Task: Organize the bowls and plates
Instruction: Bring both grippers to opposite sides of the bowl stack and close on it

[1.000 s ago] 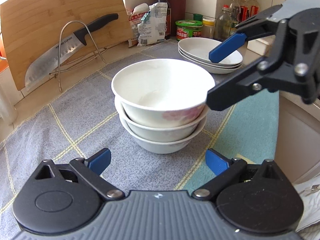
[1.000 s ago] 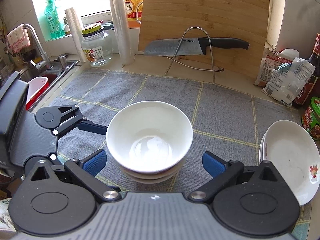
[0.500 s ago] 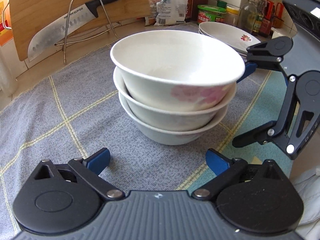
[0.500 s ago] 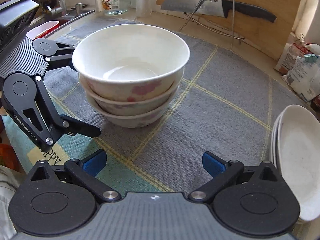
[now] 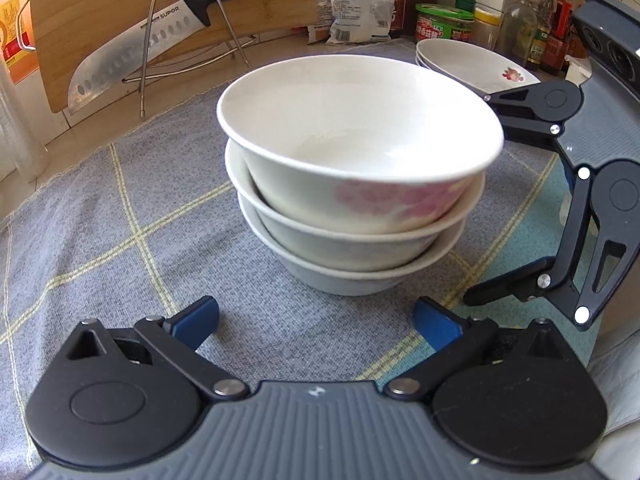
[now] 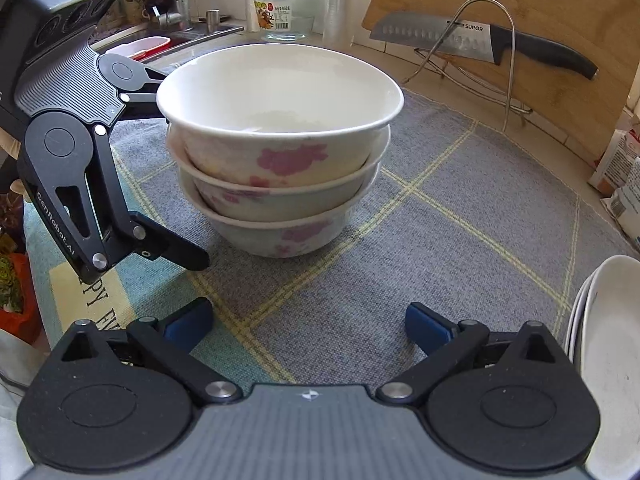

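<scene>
Lowering both open, empty hand-held grippers, left (image 5: 316,322) and right (image 6: 308,320), you have come level with the stack of three white pink-flowered bowls (image 5: 356,184) mid-counter; bowls look sorted, white plates (image 6: 608,360) stacked near the right edge.

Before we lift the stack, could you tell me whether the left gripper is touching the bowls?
Apart: the left wrist view shows bare mat between the left gripper and bowls.
</scene>
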